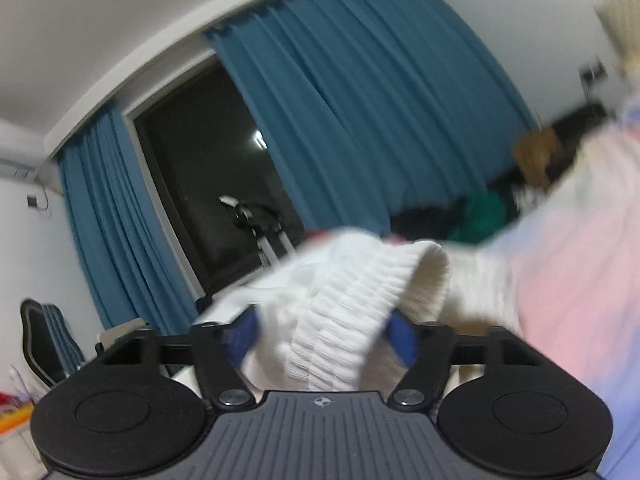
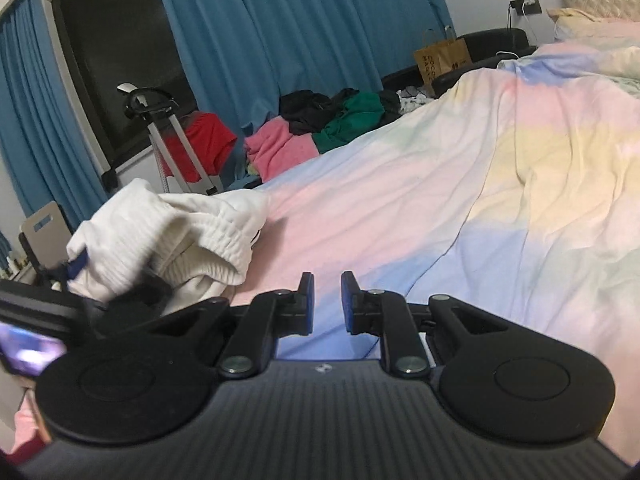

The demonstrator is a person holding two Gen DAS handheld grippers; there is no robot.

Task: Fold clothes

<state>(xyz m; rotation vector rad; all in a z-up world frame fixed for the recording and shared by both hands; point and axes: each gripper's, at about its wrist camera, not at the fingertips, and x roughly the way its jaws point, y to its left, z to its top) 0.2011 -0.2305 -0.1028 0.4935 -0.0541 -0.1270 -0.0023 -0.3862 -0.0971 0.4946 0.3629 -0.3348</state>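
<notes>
A white garment with a ribbed elastic waistband (image 1: 352, 292) is bunched between the blue pads of my left gripper (image 1: 324, 334), which is shut on it and holds it up off the bed. In the right wrist view the same white garment (image 2: 168, 232) hangs at the left above the pastel bedsheet (image 2: 460, 184), with the left gripper's blue fingertip (image 2: 78, 264) showing at its edge. My right gripper (image 2: 327, 300) is to the right of the garment, low over the sheet, its pads a narrow gap apart with nothing between them.
A heap of clothes, pink (image 2: 280, 148), green (image 2: 352, 120), black and red (image 2: 200, 140), lies at the far side of the bed. A brown paper bag (image 2: 442, 58), blue curtains (image 2: 280, 20), a dark window and a metal stand (image 2: 176, 136) are behind.
</notes>
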